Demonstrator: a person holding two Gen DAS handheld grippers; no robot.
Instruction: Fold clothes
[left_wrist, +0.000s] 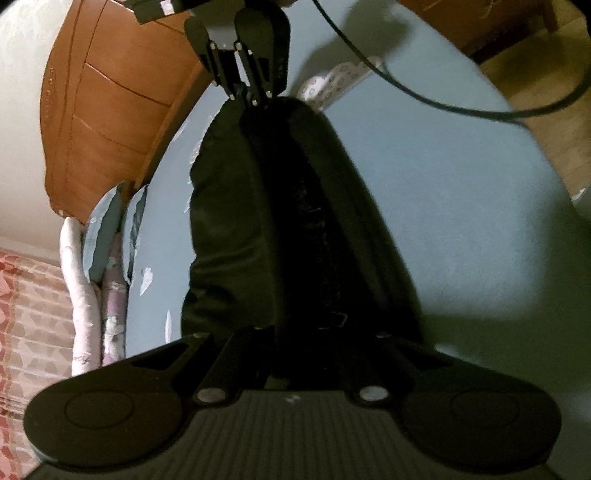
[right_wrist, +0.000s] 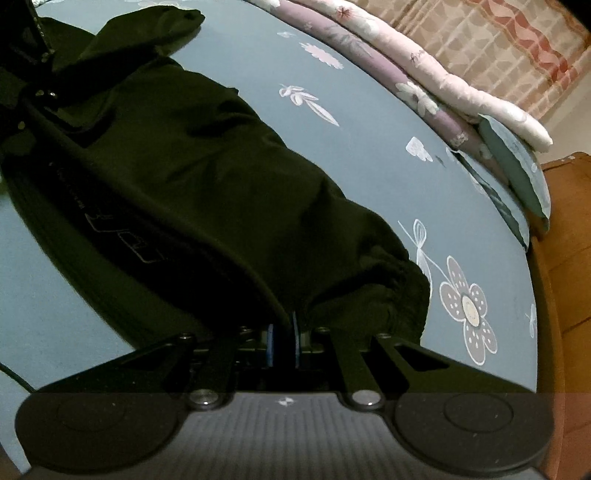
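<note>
Claws left (left_wrist: 295, 354) and right (right_wrist: 282, 343) each pinch the black garment (right_wrist: 177, 177) over the bed (right_wrist: 369, 177).

Blue flower-printed bed sheet (right_wrist: 369, 155), dark garment (right_wrist: 192, 177) lying across it (partly lifted), pillows (right_wrist: 517, 162) at edge

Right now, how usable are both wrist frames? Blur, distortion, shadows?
Left wrist: strong fisheye bending, soft blur throughout; the black garment is nearly featureless, and hard shadows fall on the blue sheet. Right wrist: a bit sharper, the flower print reads clearly, but garment folds stay murky and a reddish tint sits in the lower right corner.
</note>
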